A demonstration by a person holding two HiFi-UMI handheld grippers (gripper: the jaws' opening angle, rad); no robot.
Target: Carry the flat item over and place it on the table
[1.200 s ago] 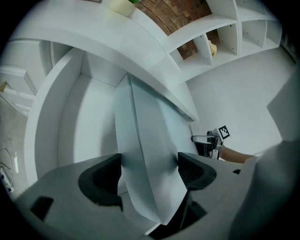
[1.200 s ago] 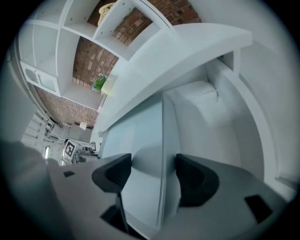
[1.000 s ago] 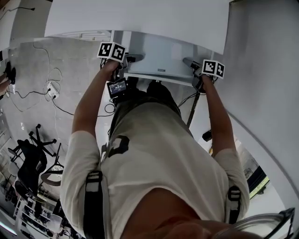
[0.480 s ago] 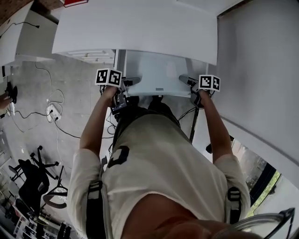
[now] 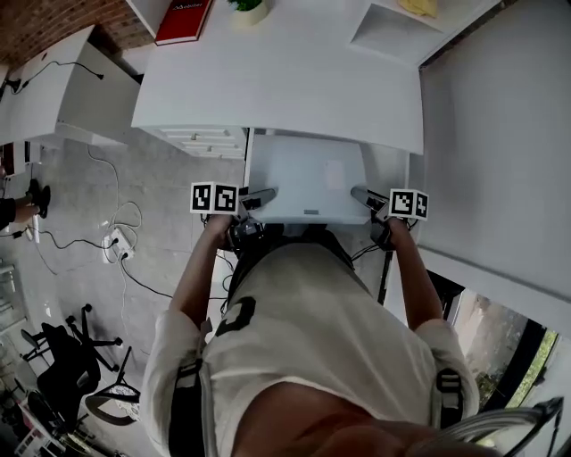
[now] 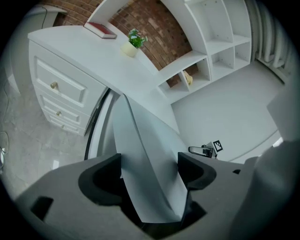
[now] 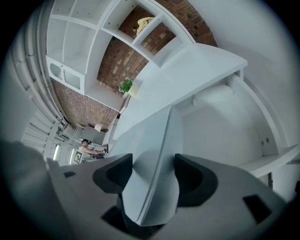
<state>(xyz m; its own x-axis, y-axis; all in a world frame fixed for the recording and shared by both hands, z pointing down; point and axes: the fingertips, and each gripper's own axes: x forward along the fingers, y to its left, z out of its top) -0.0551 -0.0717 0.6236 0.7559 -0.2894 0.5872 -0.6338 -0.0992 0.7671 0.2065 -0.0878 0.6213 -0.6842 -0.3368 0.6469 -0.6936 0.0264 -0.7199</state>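
The flat pale grey rectangular panel is in the air in front of the person's chest and roughly level. It does not lie on the long white bench. In the head view its far edge meets the front edge of the bench.

The left gripper holds the panel by its left edge. In the left gripper view the two dark jaws press on the edge of the panel from both sides. The right gripper clamps the right edge in the same way. Its jaws have just been closing a little more, with the panel between them.

On the far part of the bench lie a red book and, just beside it, a small green plant in a pale pot. Under the left end of the bench there are white drawers with round knobs. Behind the bench stands a red brick wall with white open shelves.
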